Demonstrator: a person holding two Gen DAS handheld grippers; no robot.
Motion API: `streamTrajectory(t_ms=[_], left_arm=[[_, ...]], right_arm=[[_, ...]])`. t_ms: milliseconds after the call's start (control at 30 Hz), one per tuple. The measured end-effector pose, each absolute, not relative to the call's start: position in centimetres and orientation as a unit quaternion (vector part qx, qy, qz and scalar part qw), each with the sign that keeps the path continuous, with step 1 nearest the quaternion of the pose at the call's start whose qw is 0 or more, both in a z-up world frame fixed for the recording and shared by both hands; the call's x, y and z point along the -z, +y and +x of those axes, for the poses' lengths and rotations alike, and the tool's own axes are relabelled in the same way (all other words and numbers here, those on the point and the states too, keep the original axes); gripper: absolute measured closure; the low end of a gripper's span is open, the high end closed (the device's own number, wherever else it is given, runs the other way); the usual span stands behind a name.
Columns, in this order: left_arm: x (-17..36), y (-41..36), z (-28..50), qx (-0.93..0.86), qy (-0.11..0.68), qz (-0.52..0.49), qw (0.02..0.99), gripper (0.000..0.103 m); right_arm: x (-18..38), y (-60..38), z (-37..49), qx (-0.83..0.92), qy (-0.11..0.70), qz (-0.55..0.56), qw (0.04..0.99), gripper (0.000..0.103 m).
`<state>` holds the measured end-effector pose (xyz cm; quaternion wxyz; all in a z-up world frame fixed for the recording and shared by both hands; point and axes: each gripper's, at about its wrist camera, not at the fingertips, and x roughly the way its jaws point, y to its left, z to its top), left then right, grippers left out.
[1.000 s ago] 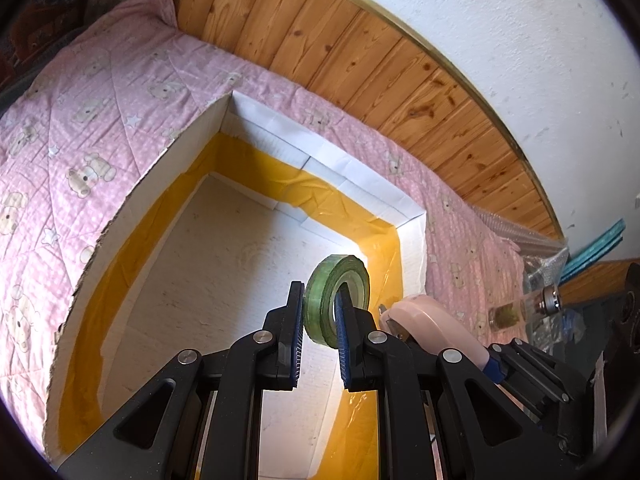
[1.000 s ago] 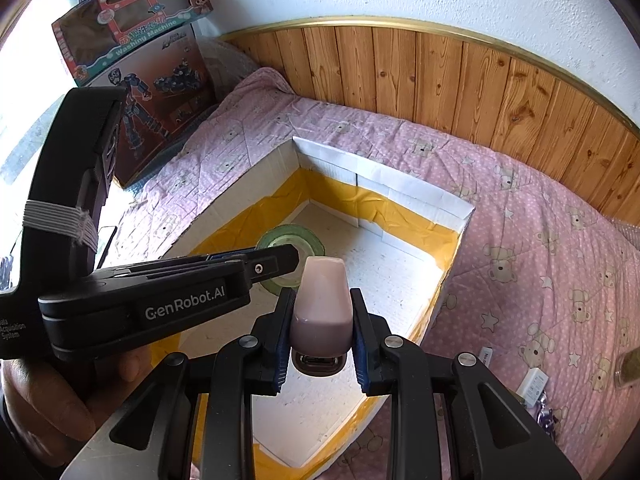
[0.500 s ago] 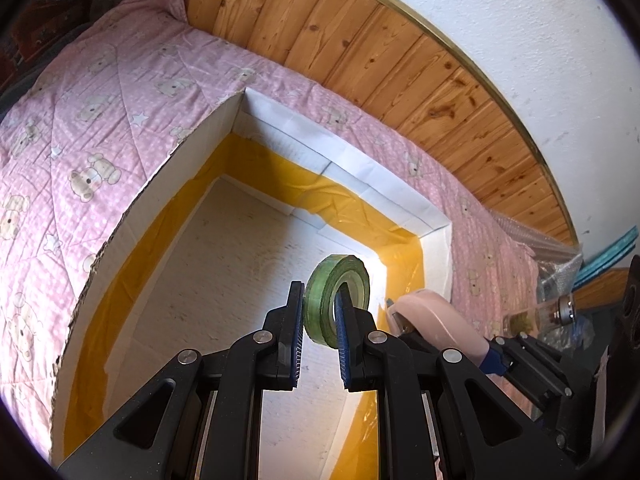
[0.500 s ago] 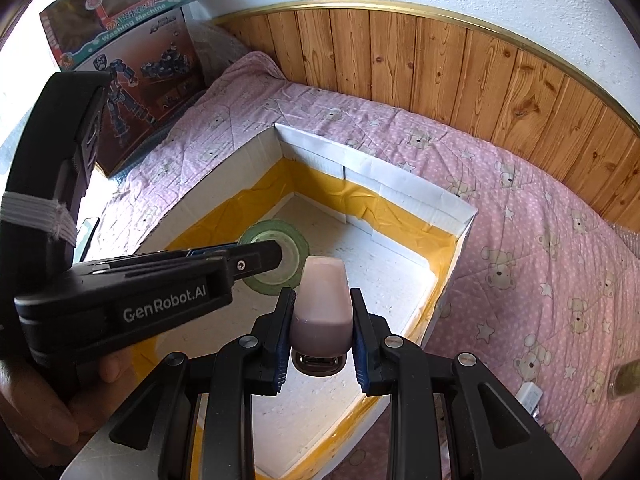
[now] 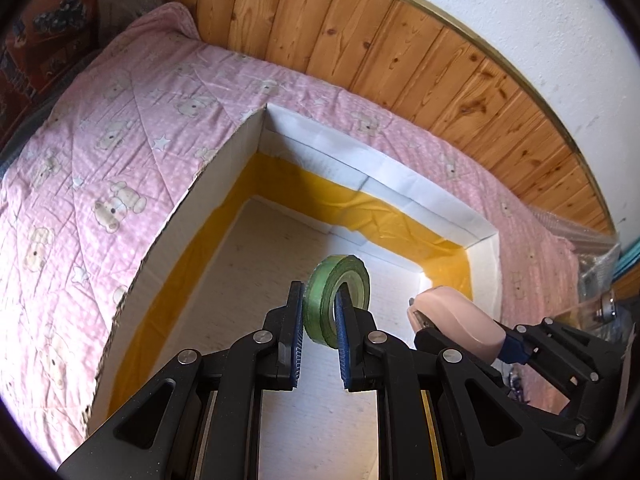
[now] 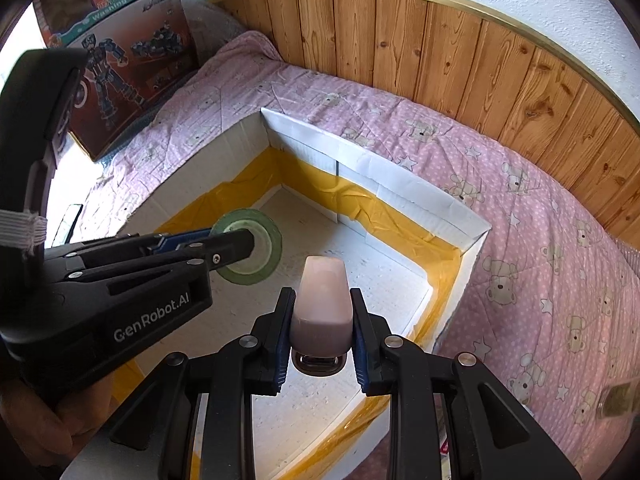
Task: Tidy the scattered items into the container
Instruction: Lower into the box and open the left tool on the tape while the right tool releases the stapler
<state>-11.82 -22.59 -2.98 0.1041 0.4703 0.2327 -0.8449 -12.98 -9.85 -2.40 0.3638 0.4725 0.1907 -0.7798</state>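
Note:
A white cardboard box (image 5: 416,192) lined with yellow tape lies open on the pink bedspread; its rim (image 6: 360,156) also shows in the right wrist view. My left gripper (image 5: 319,322) is shut on a green tape roll (image 5: 334,296), held upright above the box floor. In the right wrist view that roll (image 6: 256,248) hangs at the left on the left gripper (image 6: 230,240). My right gripper (image 6: 321,326) is shut on a pale pink stapler (image 6: 322,300), nose forward over the box. The same stapler (image 5: 456,320) appears right of the roll.
A pink quilt with bears (image 6: 540,280) surrounds the box. Wood panelling (image 6: 440,48) and a white wall rise behind. A toy carton (image 6: 120,60) leans at the far left. A small bottle (image 5: 608,304) and plastic wrap lie at the right edge.
Both grippers have come forward and lower over the box with their loads. The box looms larger and the view tilts further down into it.

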Motion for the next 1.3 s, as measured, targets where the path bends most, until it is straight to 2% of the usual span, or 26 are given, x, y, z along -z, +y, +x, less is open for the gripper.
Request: streamTrajectory(t_ms=[600,1133,1167,1300], left_arm=[[5.0,-24.1,-14.0,0.835,0.243,0.484,0.095,0.088],[6.0,-25.1,-15.8,0.83,0.238,0.492,0.109,0.087],[6.2,-25.3,-15.9,0.829,0.24,0.493,0.112,0.087],[6.6,-25.4,-16.2,0.825,0.24,0.499,0.116,0.068]], right_arm=[[4.9,-12.4,-17.0,0.745,0.186,0.535,0.351,0.076],[6.7,-14.2,-18.9,0.735,0.222,0.56,0.311,0.076],[6.9,-14.3,-19.1,0.734,0.22,0.564,0.308,0.075],[7.0,-14.1,-19.4,0.74,0.222,0.562,0.297,0.072]])
